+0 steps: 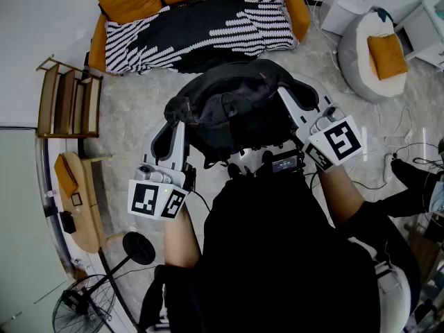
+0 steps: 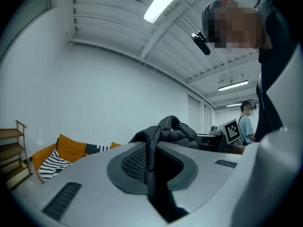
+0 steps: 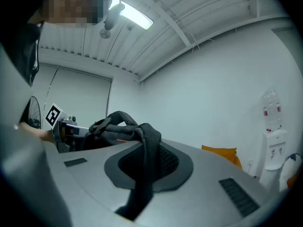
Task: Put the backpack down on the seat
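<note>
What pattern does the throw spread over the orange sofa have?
Black with bands of white zigzag stripes; the throw shows best in the head view.

Backpack (image 1: pixel 236 113) btwn L gripper (image 1: pixel 177 125) & R gripper (image 1: pixel 286 96), one strap in each one's jaws. Sofa (image 1: pixel 201 26) ahead of both, beyond backpack. Shelf (image 1: pixel 66 99) left of L gripper. Beanbag (image 1: pixel 357 68) right of R gripper, w/ cushion (image 1: pixel 386 54) on it.
</note>
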Demonstrator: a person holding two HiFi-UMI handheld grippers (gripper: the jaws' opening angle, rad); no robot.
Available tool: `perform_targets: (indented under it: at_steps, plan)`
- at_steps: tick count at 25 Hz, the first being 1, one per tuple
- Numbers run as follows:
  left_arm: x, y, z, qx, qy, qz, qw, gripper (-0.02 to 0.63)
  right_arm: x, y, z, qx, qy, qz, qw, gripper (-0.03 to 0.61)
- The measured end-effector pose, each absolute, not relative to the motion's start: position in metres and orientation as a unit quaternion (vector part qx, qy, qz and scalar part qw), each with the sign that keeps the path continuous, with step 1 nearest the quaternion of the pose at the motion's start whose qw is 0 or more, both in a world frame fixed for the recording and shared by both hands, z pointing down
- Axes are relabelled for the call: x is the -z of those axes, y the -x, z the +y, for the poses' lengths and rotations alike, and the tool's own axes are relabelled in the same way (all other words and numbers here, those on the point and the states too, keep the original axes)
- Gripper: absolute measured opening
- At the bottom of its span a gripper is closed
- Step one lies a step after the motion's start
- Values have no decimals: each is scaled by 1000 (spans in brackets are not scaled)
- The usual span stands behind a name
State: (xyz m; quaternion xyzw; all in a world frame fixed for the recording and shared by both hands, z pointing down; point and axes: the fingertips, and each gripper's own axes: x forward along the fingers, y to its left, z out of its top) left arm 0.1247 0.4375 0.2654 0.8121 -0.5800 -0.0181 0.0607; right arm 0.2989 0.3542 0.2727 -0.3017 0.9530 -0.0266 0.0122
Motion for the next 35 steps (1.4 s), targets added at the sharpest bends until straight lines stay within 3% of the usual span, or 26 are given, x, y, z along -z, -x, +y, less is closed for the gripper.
perform_targets:
  at_steps: [35]
  plan:
    - [-248,-158,442,41,-784,-617,54,44,-260,-321,340,29,240,970,39,44]
